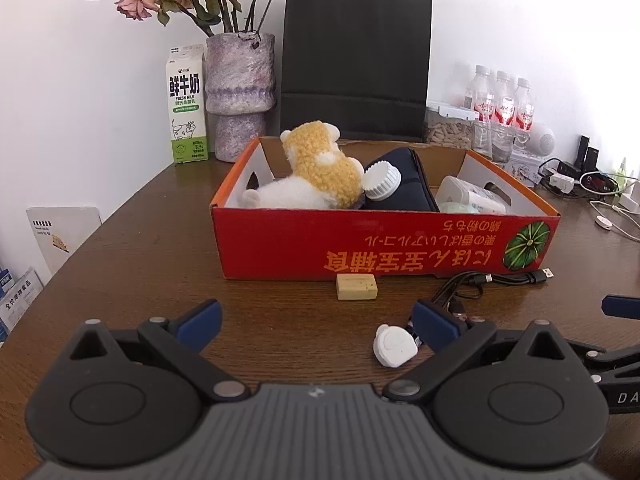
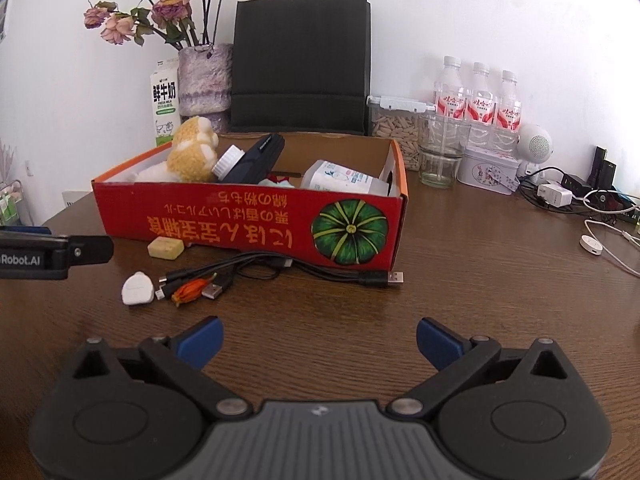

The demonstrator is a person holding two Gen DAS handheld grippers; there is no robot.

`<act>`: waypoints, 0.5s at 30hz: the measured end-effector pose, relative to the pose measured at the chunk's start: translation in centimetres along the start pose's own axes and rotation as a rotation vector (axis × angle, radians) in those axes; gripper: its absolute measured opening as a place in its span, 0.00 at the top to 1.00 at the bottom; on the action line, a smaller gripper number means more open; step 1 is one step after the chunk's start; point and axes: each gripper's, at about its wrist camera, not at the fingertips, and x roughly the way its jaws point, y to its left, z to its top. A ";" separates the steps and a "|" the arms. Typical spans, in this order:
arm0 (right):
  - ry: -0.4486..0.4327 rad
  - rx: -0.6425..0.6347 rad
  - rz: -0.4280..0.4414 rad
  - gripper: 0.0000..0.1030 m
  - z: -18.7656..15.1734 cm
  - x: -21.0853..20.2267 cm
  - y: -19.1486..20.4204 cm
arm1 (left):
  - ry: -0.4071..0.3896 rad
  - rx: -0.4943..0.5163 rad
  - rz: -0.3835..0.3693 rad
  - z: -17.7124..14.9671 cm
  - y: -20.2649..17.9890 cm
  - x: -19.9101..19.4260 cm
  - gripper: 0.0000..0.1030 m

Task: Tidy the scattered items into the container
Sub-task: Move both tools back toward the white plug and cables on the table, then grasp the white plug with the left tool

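A red cardboard box stands mid-table and holds a plush toy, a dark pouch and white bottles. In front of it lie a tan block, a white plug, a black multi-head USB cable and a small orange dried flower. My left gripper is open and empty, just short of the plug. My right gripper is open and empty, right of these items.
Behind the box stand a milk carton, a vase of dried roses, a black paper bag, a jar, a glass, water bottles and a tin. Chargers and white cables lie at the right.
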 end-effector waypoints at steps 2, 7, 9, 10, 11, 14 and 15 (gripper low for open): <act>0.008 -0.006 -0.004 0.00 -0.1 0.1 0.1 | 0.015 0.012 -0.001 -0.3 -0.2 0.1 0.00; 0.037 -0.012 -0.014 0.00 -0.5 0.4 0.1 | 0.047 0.035 -0.007 -0.8 -0.7 0.4 0.00; 0.043 -0.010 -0.015 0.00 -0.6 0.5 0.0 | 0.057 0.043 -0.007 -1.0 -0.9 0.6 0.00; 0.043 -0.007 -0.014 0.00 -0.6 0.5 0.0 | 0.062 0.048 -0.007 -1.1 -0.9 0.7 0.00; 0.043 -0.006 -0.014 0.00 -0.6 0.5 0.0 | 0.064 0.052 -0.005 -1.2 -1.0 0.8 0.00; 0.054 -0.001 -0.013 0.00 -0.7 0.7 -0.2 | 0.069 0.068 0.002 -1.4 -1.2 1.0 0.00; 0.061 0.002 -0.012 0.00 -0.7 0.8 -0.2 | 0.070 0.073 0.005 -1.5 -1.3 1.0 0.00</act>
